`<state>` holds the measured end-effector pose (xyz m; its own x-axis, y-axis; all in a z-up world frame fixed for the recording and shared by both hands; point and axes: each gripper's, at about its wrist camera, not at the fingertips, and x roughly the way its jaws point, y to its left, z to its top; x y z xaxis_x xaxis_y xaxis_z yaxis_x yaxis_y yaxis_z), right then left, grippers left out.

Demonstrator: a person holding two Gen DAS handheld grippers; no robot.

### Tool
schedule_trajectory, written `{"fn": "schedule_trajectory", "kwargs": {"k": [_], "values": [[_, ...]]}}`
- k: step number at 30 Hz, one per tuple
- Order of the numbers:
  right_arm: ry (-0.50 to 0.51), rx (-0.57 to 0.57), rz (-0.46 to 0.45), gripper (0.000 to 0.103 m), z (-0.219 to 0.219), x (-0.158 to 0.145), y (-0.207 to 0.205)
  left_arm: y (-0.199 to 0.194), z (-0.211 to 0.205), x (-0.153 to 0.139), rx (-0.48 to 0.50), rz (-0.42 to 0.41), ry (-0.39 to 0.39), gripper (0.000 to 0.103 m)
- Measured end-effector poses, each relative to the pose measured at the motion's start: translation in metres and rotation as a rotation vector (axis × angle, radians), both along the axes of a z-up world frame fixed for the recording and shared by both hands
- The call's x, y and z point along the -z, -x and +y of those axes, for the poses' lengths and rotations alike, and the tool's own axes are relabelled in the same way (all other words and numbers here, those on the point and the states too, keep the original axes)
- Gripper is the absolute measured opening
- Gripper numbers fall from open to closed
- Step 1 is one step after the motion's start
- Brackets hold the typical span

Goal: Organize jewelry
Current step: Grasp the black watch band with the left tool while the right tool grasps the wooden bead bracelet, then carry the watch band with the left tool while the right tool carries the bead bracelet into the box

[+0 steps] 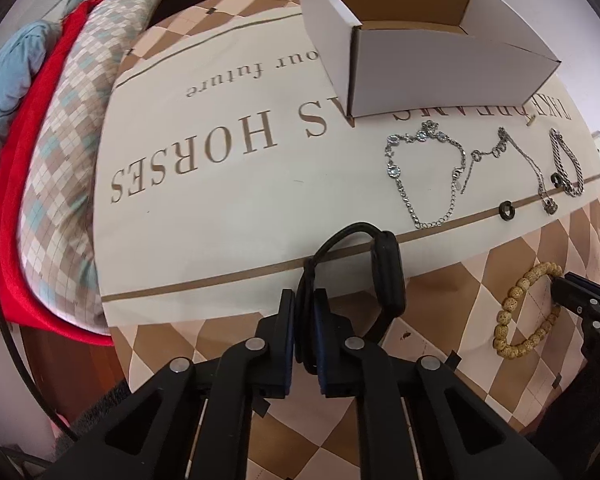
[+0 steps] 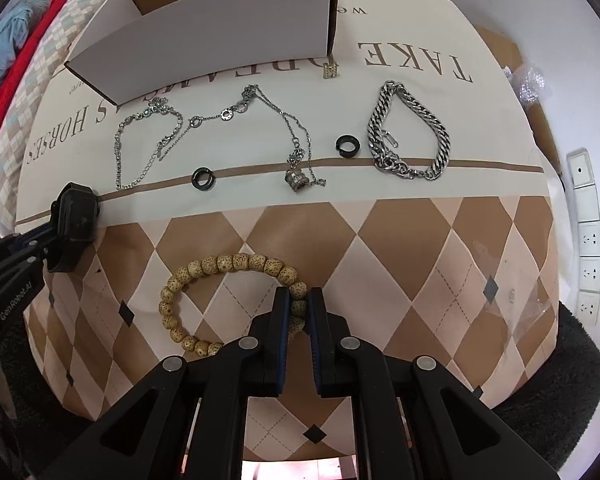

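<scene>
My left gripper (image 1: 305,300) is shut on the strap of a black wristwatch (image 1: 388,276) and holds it over the table's near part; the watch also shows in the right wrist view (image 2: 74,226). My right gripper (image 2: 299,300) is shut on a tan bead bracelet (image 2: 228,266) that lies on the checkered cloth; the bracelet also shows in the left wrist view (image 1: 518,312). An open white cardboard box (image 1: 420,44) stands at the back. In front of it lie a crystal bracelet (image 1: 424,172), thin chains (image 2: 296,132), a thick silver chain bracelet (image 2: 410,132) and two black rings (image 2: 347,143).
A cream runner with printed lettering (image 1: 220,148) covers the checkered tablecloth (image 2: 380,260). A checkered pillow with red and blue fabric (image 1: 60,140) lies at the left edge. A white power strip (image 2: 588,232) runs along the right wall. A small gold charm (image 2: 331,69) sits by the box corner.
</scene>
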<state>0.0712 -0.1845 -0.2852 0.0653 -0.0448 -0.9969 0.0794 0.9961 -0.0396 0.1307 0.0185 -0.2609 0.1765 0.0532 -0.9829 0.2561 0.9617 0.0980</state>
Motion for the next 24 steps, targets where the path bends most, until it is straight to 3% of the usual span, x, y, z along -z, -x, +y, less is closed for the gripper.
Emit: {"fn": "schedule_trajectory", "kwargs": {"k": [5, 8, 11, 19, 24], "values": [[0.052, -0.029, -0.048, 0.010, 0.010, -0.002, 0.002, 0.010, 0.004, -0.006, -0.036, -0.059, -0.023, 0.004], [0.029, -0.012, -0.057, 0.009, 0.016, -0.010, 0.005, 0.019, 0.001, -0.015, -0.059, -0.098, -0.031, 0.004], [-0.003, -0.001, -0.124, 0.009, 0.018, -0.016, 0.012, 0.025, -0.002, -0.024, -0.077, -0.127, -0.032, 0.004], [-0.009, -0.003, -0.207, 0.009, 0.031, -0.073, 0.006, 0.029, -0.005, -0.048, -0.125, -0.176, 0.004, 0.004], [-0.031, -0.002, -0.251, 0.009, 0.010, -0.093, -0.013, 0.028, -0.013, -0.069, -0.134, -0.213, 0.051, 0.004]]}}
